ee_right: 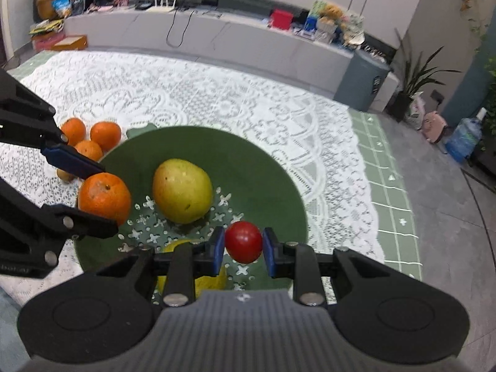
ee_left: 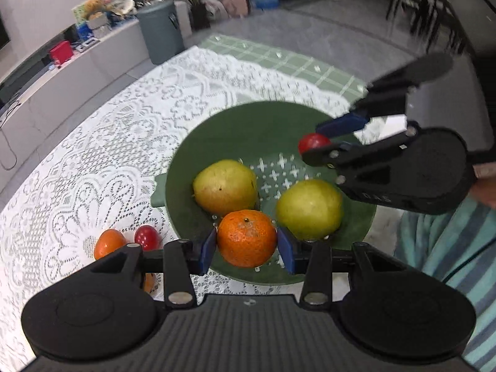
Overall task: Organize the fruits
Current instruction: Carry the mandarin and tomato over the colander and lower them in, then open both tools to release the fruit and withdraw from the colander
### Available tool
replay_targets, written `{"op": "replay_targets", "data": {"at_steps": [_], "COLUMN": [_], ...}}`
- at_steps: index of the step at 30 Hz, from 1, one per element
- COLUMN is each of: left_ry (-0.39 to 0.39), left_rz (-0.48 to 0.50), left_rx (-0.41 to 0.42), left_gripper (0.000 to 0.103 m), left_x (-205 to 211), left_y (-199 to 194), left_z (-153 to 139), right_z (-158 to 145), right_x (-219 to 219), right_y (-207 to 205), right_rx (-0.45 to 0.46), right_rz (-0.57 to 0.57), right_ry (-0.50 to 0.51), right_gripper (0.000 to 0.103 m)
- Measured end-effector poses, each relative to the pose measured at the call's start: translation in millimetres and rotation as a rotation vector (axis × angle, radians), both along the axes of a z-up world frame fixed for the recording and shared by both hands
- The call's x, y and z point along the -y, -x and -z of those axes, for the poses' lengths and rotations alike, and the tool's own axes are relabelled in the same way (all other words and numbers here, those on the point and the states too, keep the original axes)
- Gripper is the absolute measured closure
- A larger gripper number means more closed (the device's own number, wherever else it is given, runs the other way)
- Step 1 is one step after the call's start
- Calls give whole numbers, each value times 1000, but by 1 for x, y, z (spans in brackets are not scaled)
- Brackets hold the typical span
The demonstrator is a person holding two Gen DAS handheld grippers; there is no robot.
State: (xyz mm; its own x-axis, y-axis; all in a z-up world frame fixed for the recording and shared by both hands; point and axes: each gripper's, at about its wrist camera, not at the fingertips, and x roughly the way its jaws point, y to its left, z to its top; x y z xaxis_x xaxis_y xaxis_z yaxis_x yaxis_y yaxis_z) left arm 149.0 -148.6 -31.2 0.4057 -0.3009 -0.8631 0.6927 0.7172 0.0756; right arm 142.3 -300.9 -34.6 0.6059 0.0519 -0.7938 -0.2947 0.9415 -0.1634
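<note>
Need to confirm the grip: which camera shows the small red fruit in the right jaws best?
The right wrist view: the red fruit sits close and unobstructed between the blue pads. The left wrist view shows it smaller, blurred and half hidden by the right gripper.

light: even, soft indoor | shadows: faint | blur: right tongs [ee_left: 322, 141], room background | edges: strong fisheye bending

We see the left tongs [ee_left: 246, 249] clamped on a mandarin [ee_left: 246, 238] above the green colander [ee_left: 217, 130], two pears [ee_left: 224, 186] inside. Right tongs [ee_left: 322, 139] pinch a small red fruit [ee_left: 311, 142] over its far rim. Another mandarin [ee_left: 109, 243] and red fruit [ee_left: 147, 237] lie on the lace-covered desk [ee_left: 108, 142].
</note>
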Motion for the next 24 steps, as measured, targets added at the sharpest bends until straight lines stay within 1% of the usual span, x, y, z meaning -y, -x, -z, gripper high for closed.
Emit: {"op": "replay_targets", "data": {"at_steps": [5, 7, 13, 19, 24], "left_ry": [-89, -110, -162, -177, -184], "left_rz": [56, 67, 88, 108, 112], "left_rx": [-29, -38, -85, -139, -157], "left_gripper": [55, 55, 55, 54, 54], "left_x": [16, 19, 25, 27, 30], "left_y": [-7, -9, -20, -30, -33], "left_z": [12, 16, 28, 37, 44], "right_z": [12, 17, 28, 37, 40], "right_x": [-3, -6, -7, -7, -8], "right_y": [-14, -19, -29, -38, -39], "right_rx": [-43, -50, -78, -108, -111], "right_rz": [-23, -33, -35, -37, -43], "right_ry": [12, 26, 24, 18, 24], "right_gripper": [80, 80, 80, 80, 80]}}
